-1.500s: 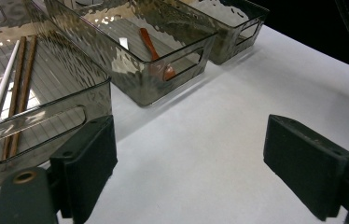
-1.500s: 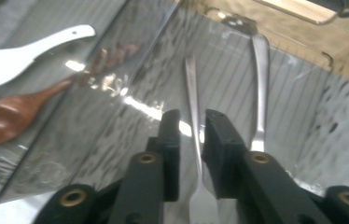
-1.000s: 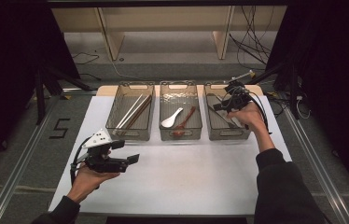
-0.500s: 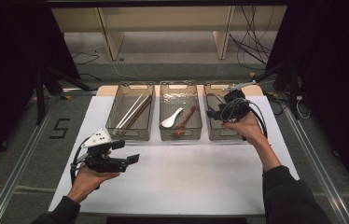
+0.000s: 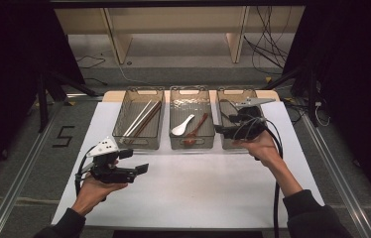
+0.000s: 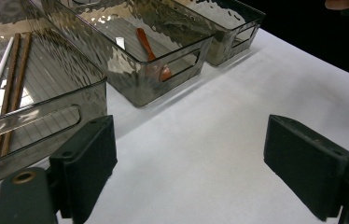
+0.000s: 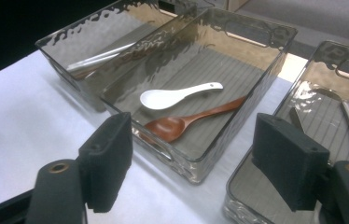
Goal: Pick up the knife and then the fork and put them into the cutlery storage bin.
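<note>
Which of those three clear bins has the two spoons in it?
The middle bin: it holds a white spoon and a brown wooden spoon. The left bin holds chopsticks; the right bin holds metal cutlery.

Both claws held wide apart, arms reaching in from the near edge.

The left claw (image 5: 141,168) sits low in the person's left hand (image 5: 94,186), jaws pointing to the person's right and spread wide, nothing between them; the left forearm comes up from the bottom edge. The right claw (image 5: 219,130) is held farther forward in the right hand (image 5: 259,145), arm stretched out in a dark sleeve (image 5: 312,218), jaws turned toward the person's left, likewise spread and empty.
</note>
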### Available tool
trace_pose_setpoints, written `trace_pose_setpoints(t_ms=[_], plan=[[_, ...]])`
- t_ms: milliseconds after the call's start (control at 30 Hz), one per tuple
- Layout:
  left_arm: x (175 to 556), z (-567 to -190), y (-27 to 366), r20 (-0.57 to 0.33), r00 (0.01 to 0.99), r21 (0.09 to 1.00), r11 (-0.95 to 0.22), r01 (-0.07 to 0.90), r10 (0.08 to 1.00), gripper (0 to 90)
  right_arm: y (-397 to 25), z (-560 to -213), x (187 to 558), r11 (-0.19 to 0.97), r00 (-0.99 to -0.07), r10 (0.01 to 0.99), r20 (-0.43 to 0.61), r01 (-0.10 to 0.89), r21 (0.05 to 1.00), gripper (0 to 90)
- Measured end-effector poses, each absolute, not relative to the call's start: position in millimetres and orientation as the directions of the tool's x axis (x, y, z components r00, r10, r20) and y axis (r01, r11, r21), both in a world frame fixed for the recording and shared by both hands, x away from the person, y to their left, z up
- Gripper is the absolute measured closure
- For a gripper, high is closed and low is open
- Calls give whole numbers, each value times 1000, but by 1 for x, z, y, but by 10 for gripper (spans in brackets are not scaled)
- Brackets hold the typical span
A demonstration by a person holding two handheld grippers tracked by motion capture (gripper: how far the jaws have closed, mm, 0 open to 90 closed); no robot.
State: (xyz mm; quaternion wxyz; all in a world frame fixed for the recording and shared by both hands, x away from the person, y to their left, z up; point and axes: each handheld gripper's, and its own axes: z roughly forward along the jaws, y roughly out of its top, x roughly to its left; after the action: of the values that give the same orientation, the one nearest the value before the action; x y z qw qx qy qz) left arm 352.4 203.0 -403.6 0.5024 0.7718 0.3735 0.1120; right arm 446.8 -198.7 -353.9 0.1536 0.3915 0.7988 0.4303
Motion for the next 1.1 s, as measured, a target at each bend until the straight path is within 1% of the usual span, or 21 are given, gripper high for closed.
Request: trace_pose_setpoints(t_ms=[433,767,933,1100], plan=[[353,-404,202,-211,692,857,-210,471,690,164,-209,-366,420,266,-648,749,136,483,834,279],[353,-404,201,-217,696,856,-209,473,684,164,-209,-374,398,255,-670,730,135,450,856,246],[351,-404,204,-217,696,857,-208,471,685,164,-209,-376,386,254,-679,722,131,437,863,244],[351,-404,206,-220,695,858,-204,472,684,164,-212,-378,372,242,-682,723,112,401,883,245]])
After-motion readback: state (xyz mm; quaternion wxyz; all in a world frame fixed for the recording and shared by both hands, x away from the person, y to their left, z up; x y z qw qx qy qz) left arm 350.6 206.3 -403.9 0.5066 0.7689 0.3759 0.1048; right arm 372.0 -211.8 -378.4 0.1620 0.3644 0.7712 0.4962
